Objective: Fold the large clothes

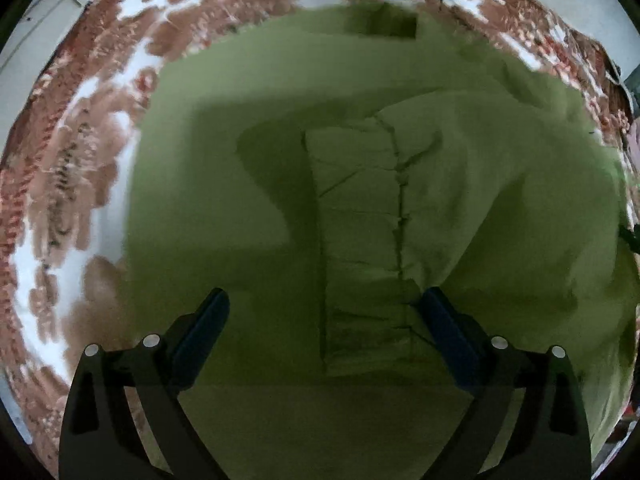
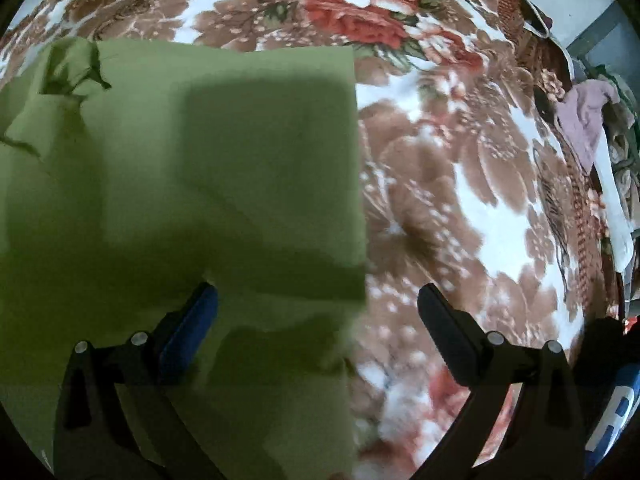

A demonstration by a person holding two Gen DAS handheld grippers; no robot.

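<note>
A large olive-green garment (image 1: 460,184) lies spread on a floral blanket (image 1: 68,168). In the left wrist view a folded strip with a raised seam runs down its middle. My left gripper (image 1: 326,300) points down over that strip, open, with nothing pinched between its blue-padded fingers (image 1: 208,320). In the right wrist view the green garment (image 2: 224,152) fills the left half, and its straight right edge falls between the fingers of my right gripper (image 2: 316,292). That gripper is open and hangs above the cloth and the blanket (image 2: 460,168), gripping nothing.
The red, brown and white floral blanket surrounds the garment on all sides. A pinkish cloth (image 2: 584,116) and other piled items sit at the blanket's far right edge. A pale wall with a cable (image 1: 44,12) shows at the upper left.
</note>
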